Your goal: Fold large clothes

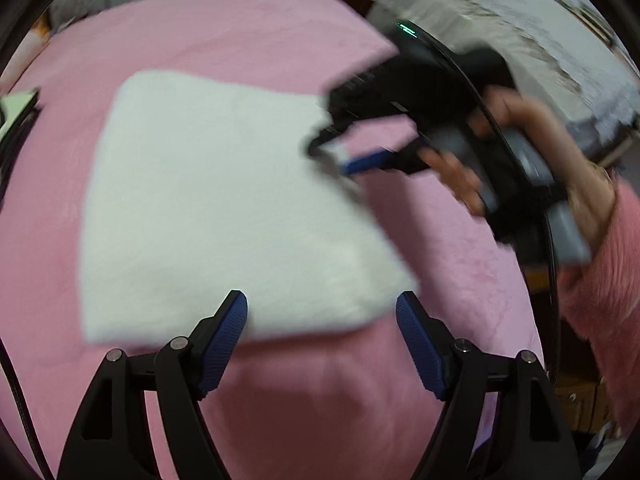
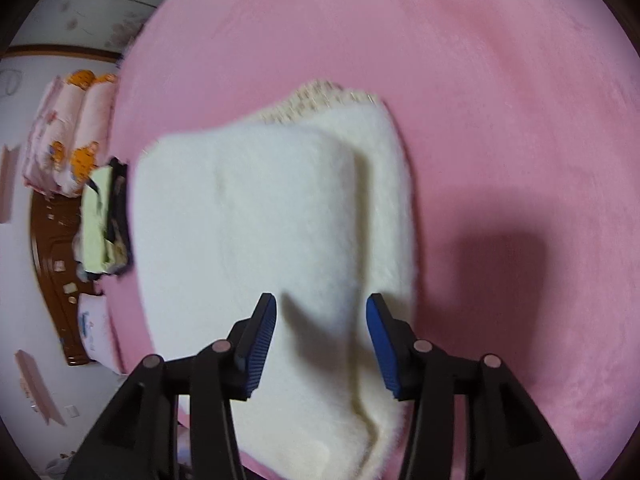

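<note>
Folded white fleece garment point(image 1: 224, 208) lying flat on the pink blanket point(image 1: 224, 28), just ahead at twelve o'clock of the left gripper point(image 1: 322, 310), jaws spread wide and holding nothing. Right gripper point(image 2: 321, 312) likewise agape and empty above the garment's near end, seen at two o'clock in the left view.

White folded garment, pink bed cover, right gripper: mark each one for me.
white folded garment point(image 1: 224, 200), left wrist view, middle of its top face
pink bed cover point(image 2: 500, 80), right wrist view, bare stretch beyond the garment
right gripper point(image 2: 321, 312), right wrist view, between its open fingertips
</note>
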Action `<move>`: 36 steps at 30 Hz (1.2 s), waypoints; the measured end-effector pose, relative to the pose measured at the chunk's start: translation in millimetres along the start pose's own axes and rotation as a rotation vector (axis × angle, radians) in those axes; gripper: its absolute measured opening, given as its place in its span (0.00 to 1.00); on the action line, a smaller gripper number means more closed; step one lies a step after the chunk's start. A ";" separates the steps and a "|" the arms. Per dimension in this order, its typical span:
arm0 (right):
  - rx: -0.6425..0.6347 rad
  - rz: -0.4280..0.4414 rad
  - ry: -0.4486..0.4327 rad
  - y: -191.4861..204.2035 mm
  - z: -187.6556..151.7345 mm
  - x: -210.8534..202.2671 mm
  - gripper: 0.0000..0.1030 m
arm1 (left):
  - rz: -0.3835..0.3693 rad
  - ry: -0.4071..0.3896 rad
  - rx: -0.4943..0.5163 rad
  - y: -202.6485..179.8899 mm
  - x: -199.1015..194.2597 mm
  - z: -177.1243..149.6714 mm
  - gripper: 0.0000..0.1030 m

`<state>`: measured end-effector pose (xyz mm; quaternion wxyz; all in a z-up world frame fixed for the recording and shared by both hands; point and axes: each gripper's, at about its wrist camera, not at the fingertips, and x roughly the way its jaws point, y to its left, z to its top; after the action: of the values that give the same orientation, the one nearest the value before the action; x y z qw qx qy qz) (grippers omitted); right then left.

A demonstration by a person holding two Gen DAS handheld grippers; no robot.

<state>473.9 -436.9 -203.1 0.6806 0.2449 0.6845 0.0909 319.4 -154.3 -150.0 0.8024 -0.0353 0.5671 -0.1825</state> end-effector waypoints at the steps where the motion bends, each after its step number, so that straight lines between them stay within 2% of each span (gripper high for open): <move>1: 0.007 -0.009 -0.005 -0.1 -6.7 4.4 0.45 | 0.010 0.004 -0.020 8.8 -3.9 0.3 0.73; 3: 0.003 -0.017 -0.051 3.0 -17.9 7.0 0.42 | 0.051 0.009 -0.060 29.1 -13.9 -2.7 0.73; 4: -0.018 -0.032 -0.083 6.4 -22.0 5.6 0.24 | 0.067 0.010 -0.075 35.3 -17.1 -0.9 0.73; 5: -0.048 -0.016 -0.119 10.5 -26.2 2.3 0.11 | 0.075 0.012 -0.089 44.6 -20.4 -0.3 0.73; 7: -0.059 -0.010 -0.169 14.8 -32.5 -5.3 0.10 | 0.063 0.021 -0.098 57.3 -23.6 1.7 0.73; 12: -0.116 -0.052 -0.308 21.4 -50.4 -31.1 0.08 | 0.103 0.025 -0.123 83.8 -30.5 8.3 0.73; 18: -0.120 -0.185 -0.368 -5.7 -64.0 -35.8 0.07 | 0.119 0.053 -0.139 91.4 -18.5 2.1 0.73; 20: -0.148 -0.249 -0.404 -10.6 -59.4 -26.1 0.07 | 0.134 0.074 -0.138 92.3 -9.7 2.9 0.73; 22: -0.152 -0.292 -0.397 -13.3 -46.9 -15.0 0.07 | 0.133 0.088 -0.140 93.5 -3.7 3.7 0.70; 25: -0.055 -0.237 -0.388 -18.9 -27.7 -11.7 0.09 | 0.144 0.116 -0.158 98.3 6.9 2.7 0.67; 26: -0.024 -0.222 -0.376 -15.9 -23.5 -9.9 0.10 | 0.159 0.122 -0.165 99.4 8.5 1.7 0.62; 29: 0.012 -0.181 -0.380 -15.4 -26.5 -21.9 0.11 | 0.150 0.092 -0.182 100.5 2.2 -0.6 0.61; 31: -0.049 -0.164 -0.457 -7.8 -41.7 -35.9 0.13 | 0.125 0.066 -0.183 99.9 -4.3 -1.4 0.61; 34: -0.147 -0.245 -0.581 4.0 -72.2 -55.5 0.13 | 0.077 0.035 -0.177 97.1 -13.5 -1.7 0.61; 36: -0.141 -0.223 -0.612 7.8 -93.6 -62.9 0.13 | 0.053 0.026 -0.167 94.6 -15.3 -1.8 0.61</move>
<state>381.3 -439.5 -138.4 0.8757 0.1366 0.4628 -0.0147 337.3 -60.9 -161.9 0.7938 -0.0846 0.5914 -0.1138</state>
